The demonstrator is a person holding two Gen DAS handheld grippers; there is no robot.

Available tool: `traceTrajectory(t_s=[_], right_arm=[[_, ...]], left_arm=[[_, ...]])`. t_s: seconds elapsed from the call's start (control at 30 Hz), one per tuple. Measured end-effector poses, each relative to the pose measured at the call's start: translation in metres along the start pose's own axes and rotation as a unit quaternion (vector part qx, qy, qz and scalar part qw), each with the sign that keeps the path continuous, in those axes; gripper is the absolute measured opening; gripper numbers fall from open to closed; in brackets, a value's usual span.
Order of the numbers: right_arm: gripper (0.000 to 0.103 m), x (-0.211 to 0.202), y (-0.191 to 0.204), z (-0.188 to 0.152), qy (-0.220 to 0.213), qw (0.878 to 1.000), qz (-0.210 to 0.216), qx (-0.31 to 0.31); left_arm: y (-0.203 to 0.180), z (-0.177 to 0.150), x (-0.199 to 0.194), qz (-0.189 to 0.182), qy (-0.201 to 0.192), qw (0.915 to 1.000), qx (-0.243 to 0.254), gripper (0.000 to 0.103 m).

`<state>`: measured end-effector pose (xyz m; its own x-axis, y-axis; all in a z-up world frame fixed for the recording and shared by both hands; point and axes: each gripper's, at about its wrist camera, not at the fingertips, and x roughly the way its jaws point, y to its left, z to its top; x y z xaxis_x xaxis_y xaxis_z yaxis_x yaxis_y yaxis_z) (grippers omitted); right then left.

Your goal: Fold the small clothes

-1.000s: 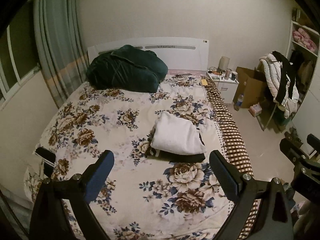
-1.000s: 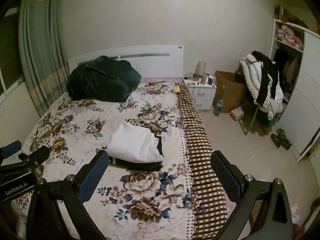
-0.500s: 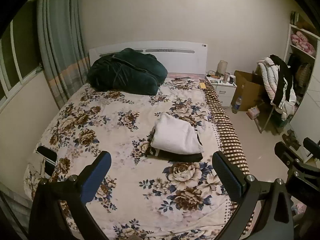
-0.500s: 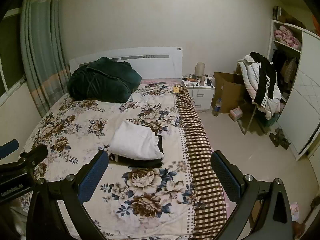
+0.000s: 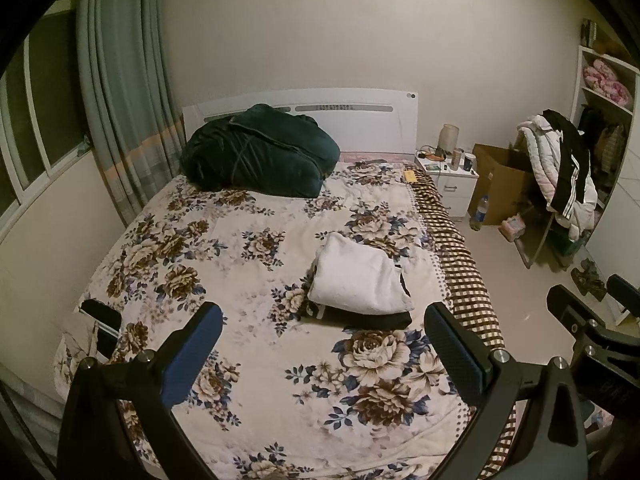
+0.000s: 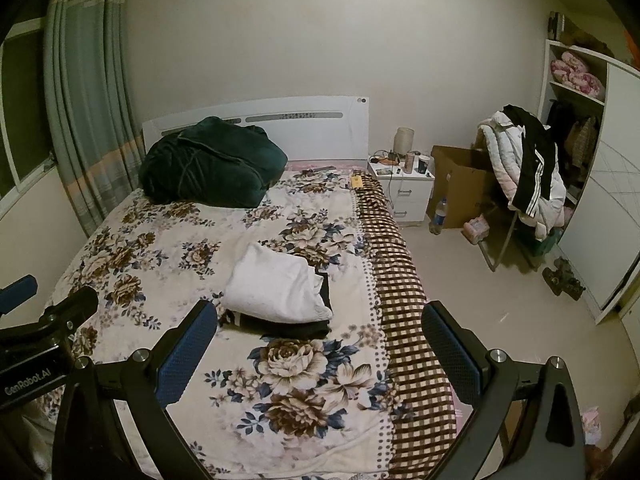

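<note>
A folded white garment (image 5: 358,280) lies on top of a folded black garment (image 5: 360,317) on the floral bedspread (image 5: 224,264), right of the bed's middle. The same stack shows in the right wrist view, white piece (image 6: 276,286) over black piece (image 6: 288,326). My left gripper (image 5: 323,350) is open and empty, held above the bed's near part, well short of the stack. My right gripper (image 6: 319,350) is open and empty too, above the bed's near right side. The right gripper shows at the left wrist view's right edge (image 5: 592,312).
A dark green bundle (image 5: 256,152) lies by the white headboard (image 5: 360,120). A checked blanket (image 6: 404,320) runs down the bed's right edge. A white nightstand (image 6: 404,188), a cardboard box (image 6: 460,184), a bottle (image 6: 438,216) and a chair heaped with clothes (image 6: 524,176) stand on the right.
Both grippers have drawn back and risen, so the bed and the stack look smaller and farther off. Both stay open and empty. The stack has not moved.
</note>
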<state>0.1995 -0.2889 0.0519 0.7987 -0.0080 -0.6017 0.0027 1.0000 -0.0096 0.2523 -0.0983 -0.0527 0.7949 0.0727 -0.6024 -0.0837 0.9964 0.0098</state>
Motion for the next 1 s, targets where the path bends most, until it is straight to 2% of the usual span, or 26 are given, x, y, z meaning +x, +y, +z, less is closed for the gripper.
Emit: traceTrajectory(t_s=[1.0], right_arm=[[0.103,0.0021,0.0050,-0.0010,0.004,1.000,0.005,-0.002]], left_arm=[[0.0033,0.0056,-0.0001,0.007,0.003,1.0000,-0.001,0.103]])
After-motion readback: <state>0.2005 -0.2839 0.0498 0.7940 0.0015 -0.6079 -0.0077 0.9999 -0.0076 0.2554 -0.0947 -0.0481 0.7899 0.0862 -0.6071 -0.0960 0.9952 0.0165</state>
